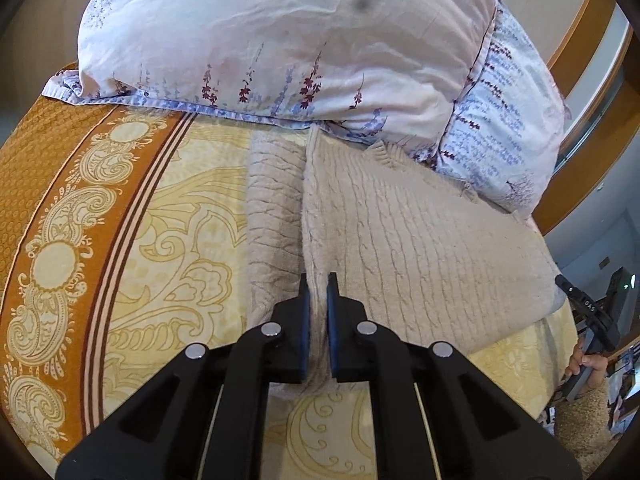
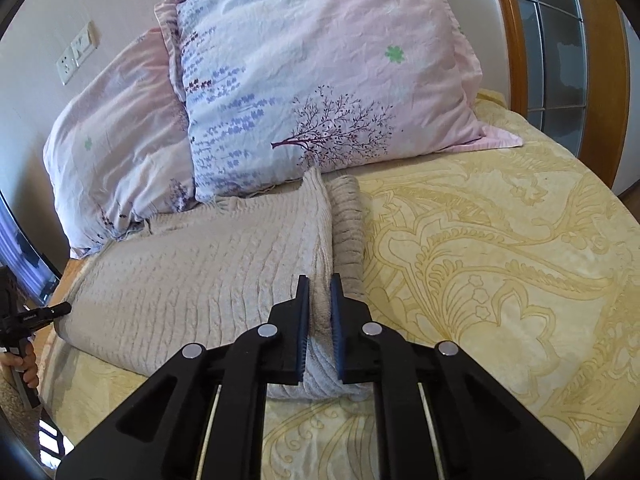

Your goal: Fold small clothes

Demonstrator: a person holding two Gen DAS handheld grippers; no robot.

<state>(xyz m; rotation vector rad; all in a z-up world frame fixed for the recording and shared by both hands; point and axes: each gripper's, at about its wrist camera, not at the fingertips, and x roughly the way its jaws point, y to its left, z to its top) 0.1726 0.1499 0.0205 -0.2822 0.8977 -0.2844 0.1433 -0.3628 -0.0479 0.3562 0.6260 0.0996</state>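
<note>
You're mid-fold, I'd say. The beige knit sweater (image 1: 420, 240) lies flat on the bedspread (image 1: 180, 208), its far edge right up against the pillows (image 1: 280, 40), and you've got both near corners pinched. Your left gripper (image 1: 318, 316) is clamped on the sweater's left edge, where a narrower strip of knit sits beside the main body. Fabric fills the gap between the blue pads (image 1: 306, 320). Your right gripper (image 2: 320, 320) is closed on the opposite edge the same way, a ridge of knit squeezed between its pads (image 2: 338, 320). In each view the other gripper shows at the far side of the garment, so the hands are well apart w/ the whole width between them.

Next move, prob: lift both corners together and carry them toward the pillows, or across, to lay one half over the other. Keep both hands level and in step, else the knit skews. It's thick and floppy, so expect sag in the middle; lift enough to clear the layer below.

Containers: none visible. No basket, box or drawer in either view.
</note>
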